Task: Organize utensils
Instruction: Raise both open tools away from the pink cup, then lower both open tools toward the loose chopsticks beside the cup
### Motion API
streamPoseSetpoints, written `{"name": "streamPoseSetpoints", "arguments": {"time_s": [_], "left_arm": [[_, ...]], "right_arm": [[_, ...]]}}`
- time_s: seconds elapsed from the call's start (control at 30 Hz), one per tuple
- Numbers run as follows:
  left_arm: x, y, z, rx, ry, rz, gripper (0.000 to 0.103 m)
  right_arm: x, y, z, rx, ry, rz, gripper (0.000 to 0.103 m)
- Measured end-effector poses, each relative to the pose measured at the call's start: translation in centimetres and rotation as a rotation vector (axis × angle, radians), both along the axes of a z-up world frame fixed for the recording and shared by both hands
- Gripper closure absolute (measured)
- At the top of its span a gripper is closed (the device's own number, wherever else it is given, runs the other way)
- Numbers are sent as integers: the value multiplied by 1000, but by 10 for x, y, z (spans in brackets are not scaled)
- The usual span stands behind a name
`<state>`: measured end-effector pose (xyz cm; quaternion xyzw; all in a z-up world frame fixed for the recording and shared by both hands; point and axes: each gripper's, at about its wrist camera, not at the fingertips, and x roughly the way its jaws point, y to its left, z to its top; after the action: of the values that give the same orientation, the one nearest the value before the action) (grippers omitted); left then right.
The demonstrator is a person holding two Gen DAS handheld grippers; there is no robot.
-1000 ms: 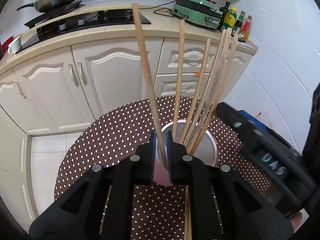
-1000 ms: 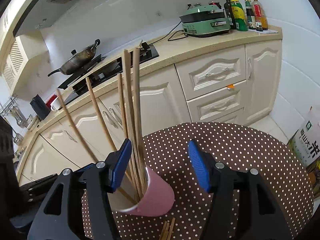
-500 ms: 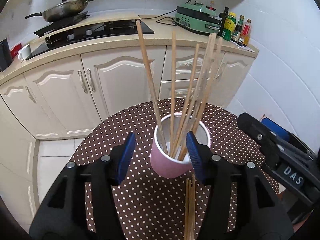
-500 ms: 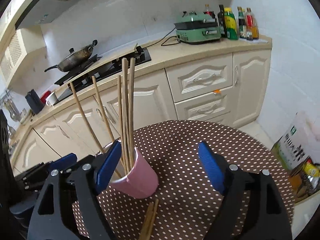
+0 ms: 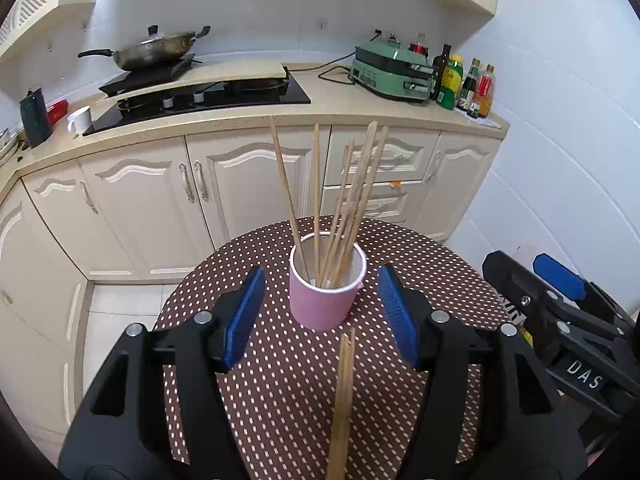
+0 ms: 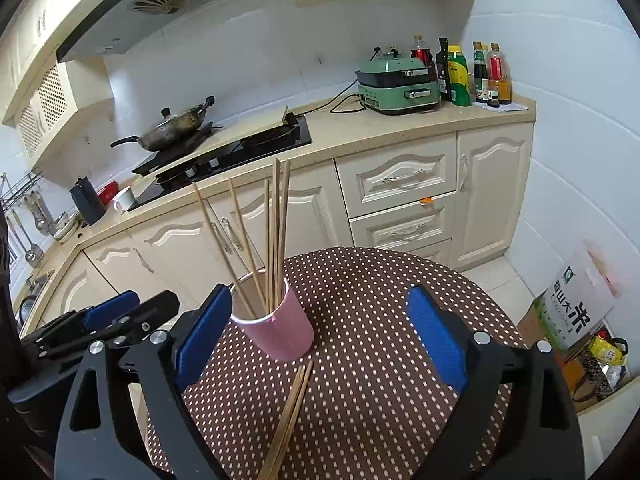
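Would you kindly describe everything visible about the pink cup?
The pink cup looks like paper: pink outside, white inside, with a rolled white rim. It stands upright on the dotted tablecloth, holding several chopsticks that lean against its rim. Two more chopsticks lie on the cloth just in front of it. Neither gripper touches it.

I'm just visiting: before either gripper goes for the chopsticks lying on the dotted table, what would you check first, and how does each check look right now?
1. Left gripper open and empty: ok.
2. Right gripper open and empty: ok.
3. Pink cup upright on the table: ok.
4. Loose chopsticks lying flat, uncovered, in front of the cup: ok.
5. Chopsticks in the cup lean outward and could be bumped on approach: not ok.
6. How many loose chopsticks lie there: cannot tell, as they overlap.
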<state>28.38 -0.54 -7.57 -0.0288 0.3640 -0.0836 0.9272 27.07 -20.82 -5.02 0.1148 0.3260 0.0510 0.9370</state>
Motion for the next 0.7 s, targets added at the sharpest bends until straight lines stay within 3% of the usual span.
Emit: {"name": "streamPoseSetpoints", "arguments": {"time_s": [0.2,0.4,0.53,0.7], "left_arm": [[-39,5,23,-1,26,40,43],[-70,11,25,18,89,59,41],[-89,16,11,54,169,61,41],[-108,23,-12,78,265,77,41]], "right_arm": [[-27,0,14,4,54,29,16],[-50,1,11,3,142,49,15],[-61,4,-2,1,232,61,15],[-73,8,-41,9,388,85,15]]}}
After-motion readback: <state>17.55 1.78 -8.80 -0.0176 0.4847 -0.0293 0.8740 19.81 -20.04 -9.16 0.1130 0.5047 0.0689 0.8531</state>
